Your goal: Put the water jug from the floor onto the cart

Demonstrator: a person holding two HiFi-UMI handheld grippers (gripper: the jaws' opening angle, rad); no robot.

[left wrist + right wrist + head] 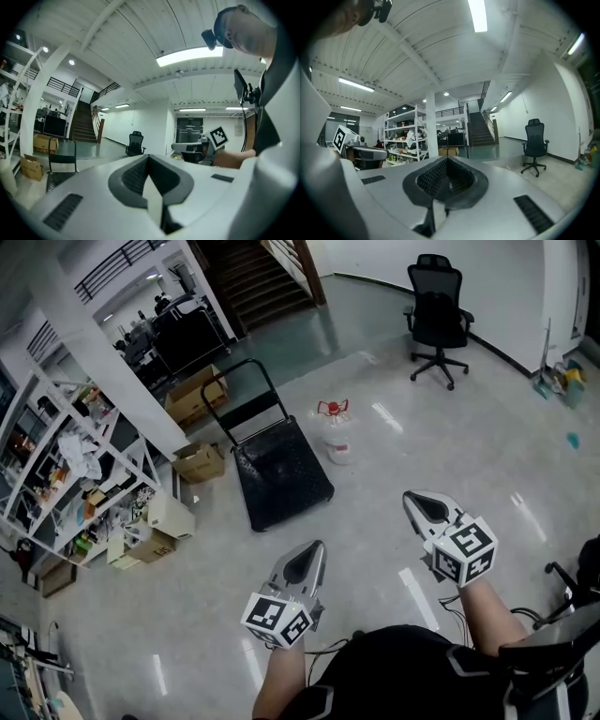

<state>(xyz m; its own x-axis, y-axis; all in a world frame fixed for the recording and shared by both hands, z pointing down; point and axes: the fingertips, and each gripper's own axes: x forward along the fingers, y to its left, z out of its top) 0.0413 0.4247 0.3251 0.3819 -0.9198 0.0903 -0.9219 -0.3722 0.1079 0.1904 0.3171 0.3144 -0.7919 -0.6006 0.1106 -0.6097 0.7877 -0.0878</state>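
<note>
The water jug (pixel 337 445), translucent white with a red top, stands on the floor just right of the cart's far corner. The cart (pixel 281 474) is a black flat platform trolley with an upright handle (pixel 242 395) at its far end; the left gripper view shows its handle (pixel 62 158) at the left. Both grippers are held level in front of the person, well short of jug and cart. My left gripper (pixel 314 550) (pixel 149 160) is shut and empty. My right gripper (pixel 413 499) (pixel 446 162) is shut too, with nothing between its jaws.
A metal shelving rack (pixel 75 465) full of clutter and several cardboard boxes (pixel 199 462) line the left side. A white pillar (pixel 112 362) rises behind them. A black office chair (pixel 437 320) stands far right; stairs (pixel 267 277) rise at the back.
</note>
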